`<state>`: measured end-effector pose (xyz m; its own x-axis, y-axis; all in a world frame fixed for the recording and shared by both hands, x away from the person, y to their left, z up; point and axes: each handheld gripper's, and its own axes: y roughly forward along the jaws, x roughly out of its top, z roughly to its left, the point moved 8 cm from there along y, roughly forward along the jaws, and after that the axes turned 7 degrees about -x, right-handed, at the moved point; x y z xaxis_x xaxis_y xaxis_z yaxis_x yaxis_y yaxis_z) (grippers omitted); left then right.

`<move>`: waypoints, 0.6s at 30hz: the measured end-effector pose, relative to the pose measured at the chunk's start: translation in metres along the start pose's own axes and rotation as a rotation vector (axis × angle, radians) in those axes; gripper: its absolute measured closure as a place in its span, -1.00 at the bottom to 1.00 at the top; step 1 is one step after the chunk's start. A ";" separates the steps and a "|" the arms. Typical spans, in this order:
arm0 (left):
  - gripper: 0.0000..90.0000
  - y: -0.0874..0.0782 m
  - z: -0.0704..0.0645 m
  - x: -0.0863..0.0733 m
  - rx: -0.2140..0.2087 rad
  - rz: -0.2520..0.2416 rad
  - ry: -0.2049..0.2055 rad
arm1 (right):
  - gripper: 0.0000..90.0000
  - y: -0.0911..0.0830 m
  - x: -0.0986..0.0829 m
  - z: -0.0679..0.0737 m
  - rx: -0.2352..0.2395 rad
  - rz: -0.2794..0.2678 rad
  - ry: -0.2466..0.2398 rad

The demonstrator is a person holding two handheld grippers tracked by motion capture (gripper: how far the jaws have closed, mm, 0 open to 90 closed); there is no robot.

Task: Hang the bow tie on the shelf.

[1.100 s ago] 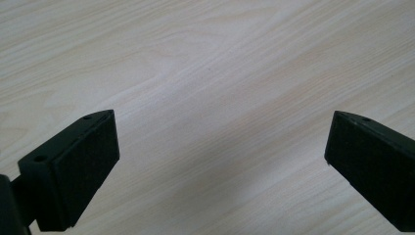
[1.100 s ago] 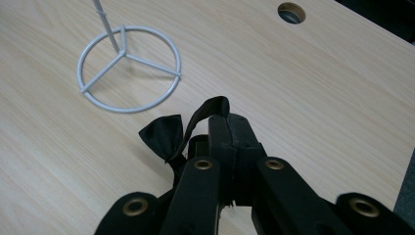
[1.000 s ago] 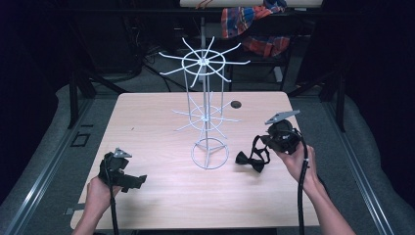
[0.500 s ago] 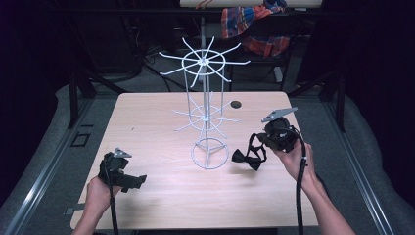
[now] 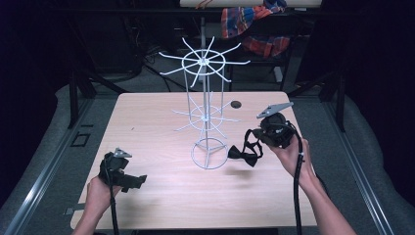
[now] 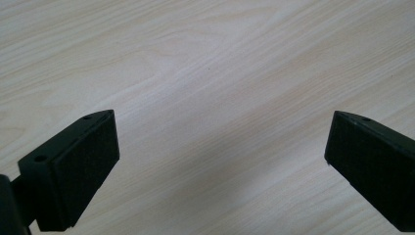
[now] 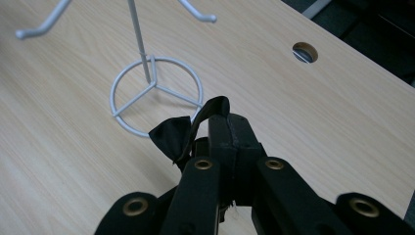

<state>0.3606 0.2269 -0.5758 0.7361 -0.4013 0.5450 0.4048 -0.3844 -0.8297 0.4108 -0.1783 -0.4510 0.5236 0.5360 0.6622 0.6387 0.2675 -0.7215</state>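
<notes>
Two grippers are at the table [image 5: 147, 112] in the high view. The left gripper [image 5: 139, 180] sits low at the near left corner, as it did a second ago. The right gripper [image 5: 255, 138] is held off the surface at the right, and it has risen and shifted slightly toward the rack [image 5: 204, 110] since then. A black bow tie [image 5: 243, 155] hangs by its strap from this gripper, just right of the rack's ring base; it has lifted with the gripper. A round hole [image 5: 236, 104] lies behind the rack.

Left gripper view: jaws wide apart over bare wood [image 6: 205, 73].

Right gripper view: jaws pressed together on the strap [image 7: 210, 110], with the bow [image 7: 170, 137] dangling beside the ring base [image 7: 155, 93].
</notes>
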 end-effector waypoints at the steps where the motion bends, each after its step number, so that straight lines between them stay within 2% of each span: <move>1: -1.00 0.000 0.000 0.000 0.000 0.000 0.000 | 1.00 0.000 0.000 0.000 0.000 0.000 0.000; 18: -1.00 0.002 -0.001 0.001 -0.004 0.002 0.003 | 1.00 -0.016 0.022 0.003 0.011 -0.054 -0.028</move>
<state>0.3616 0.2253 -0.5764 0.7353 -0.4046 0.5437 0.4010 -0.3870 -0.8303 0.4106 -0.1679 -0.4256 0.4728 0.5428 0.6941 0.6592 0.3049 -0.6874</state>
